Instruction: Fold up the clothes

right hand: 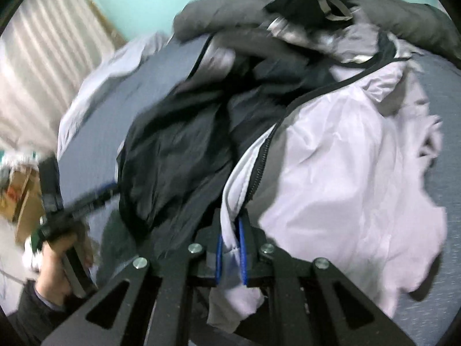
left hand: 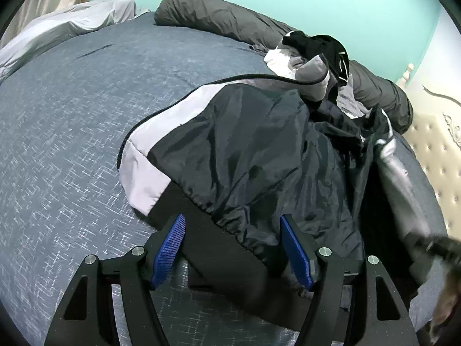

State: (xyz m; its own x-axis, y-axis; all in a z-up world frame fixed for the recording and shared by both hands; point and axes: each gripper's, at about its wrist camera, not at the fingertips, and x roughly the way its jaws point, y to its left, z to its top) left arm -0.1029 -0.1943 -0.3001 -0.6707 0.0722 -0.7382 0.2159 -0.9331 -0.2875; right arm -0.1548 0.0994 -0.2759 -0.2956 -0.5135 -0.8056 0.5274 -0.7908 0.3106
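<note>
A dark navy jacket [left hand: 253, 155] with white panels and a black zipper lies crumpled on the blue-grey bed cover [left hand: 72, 132]. My left gripper [left hand: 233, 248] is open, and its blue pads [left hand: 170, 248] straddle the jacket's black hem band without closing on it. In the right wrist view the jacket [right hand: 178, 150] lies open, its pale lining [right hand: 345, 178] showing. My right gripper [right hand: 230, 252] is shut on the white front edge beside the zipper [right hand: 259, 170]. A hand [right hand: 54, 268] holds the left gripper [right hand: 86, 199] at the left, blurred.
A rolled dark grey duvet [left hand: 219, 20] lies along the back of the bed. Black and white clothes [left hand: 311, 54] are piled against it. A pale sheet [left hand: 72, 26] sits at the far left and a cream tufted headboard [left hand: 435, 150] at the right. A cardboard box [right hand: 23, 196] stands off the bed.
</note>
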